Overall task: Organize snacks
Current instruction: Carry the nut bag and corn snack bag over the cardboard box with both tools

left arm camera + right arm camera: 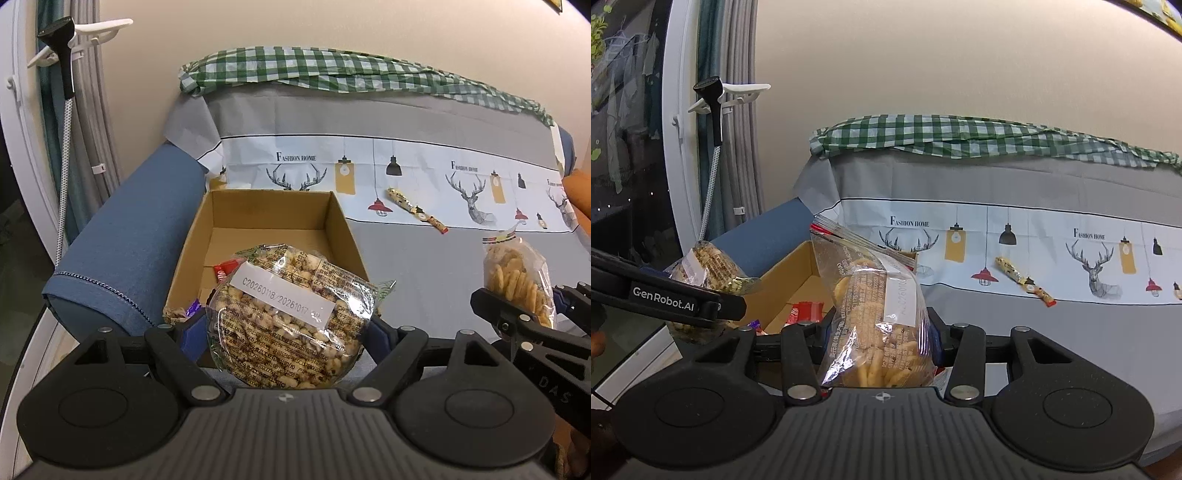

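My left gripper (284, 328) is shut on a round clear bag of puffed grain snacks (288, 317) with a white date label, held just in front of the near wall of an open cardboard box (273, 206). My right gripper (879, 332) is shut on a clear zip bag of pale crackers (875, 314), which stands upright between its blue pads. In the left wrist view that cracker bag (517, 280) hangs at the right, in the right gripper (524, 314). The box (798, 280) holds a red wrapper (227, 271) and a purple one (194, 308).
A sofa under a grey printed cover (424, 258) carries everything; its blue armrest (125, 243) flanks the box on the left. A gold-wrapped snack bar (417, 210) lies on the cover near the backrest. A green checked cloth (332, 70) drapes the top.
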`<action>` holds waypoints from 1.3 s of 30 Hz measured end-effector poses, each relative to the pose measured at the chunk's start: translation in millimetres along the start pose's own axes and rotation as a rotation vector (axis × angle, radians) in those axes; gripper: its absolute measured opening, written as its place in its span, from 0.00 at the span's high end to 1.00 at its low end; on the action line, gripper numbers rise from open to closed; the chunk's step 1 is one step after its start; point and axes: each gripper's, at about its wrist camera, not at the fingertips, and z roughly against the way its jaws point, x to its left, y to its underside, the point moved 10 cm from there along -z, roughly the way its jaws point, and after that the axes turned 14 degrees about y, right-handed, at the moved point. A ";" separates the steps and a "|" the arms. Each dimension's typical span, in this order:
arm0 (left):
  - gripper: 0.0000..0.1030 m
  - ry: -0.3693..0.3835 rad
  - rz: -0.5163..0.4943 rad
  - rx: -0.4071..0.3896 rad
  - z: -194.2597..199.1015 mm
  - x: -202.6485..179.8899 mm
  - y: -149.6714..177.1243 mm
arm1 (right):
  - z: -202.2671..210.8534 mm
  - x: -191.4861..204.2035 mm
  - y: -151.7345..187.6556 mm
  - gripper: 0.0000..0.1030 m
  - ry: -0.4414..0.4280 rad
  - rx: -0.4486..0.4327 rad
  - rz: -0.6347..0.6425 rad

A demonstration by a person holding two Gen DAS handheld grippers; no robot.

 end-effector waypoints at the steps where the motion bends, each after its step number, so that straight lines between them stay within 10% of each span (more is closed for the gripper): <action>1: 0.16 0.003 -0.001 -0.004 0.6 0.0 -0.4 | -0.9 0.6 -0.1 0.54 0.003 0.001 0.004; 39: 0.16 -0.014 0.044 0.065 -42.1 18.1 6.4 | -38.9 13.2 16.2 0.54 -0.007 0.117 0.058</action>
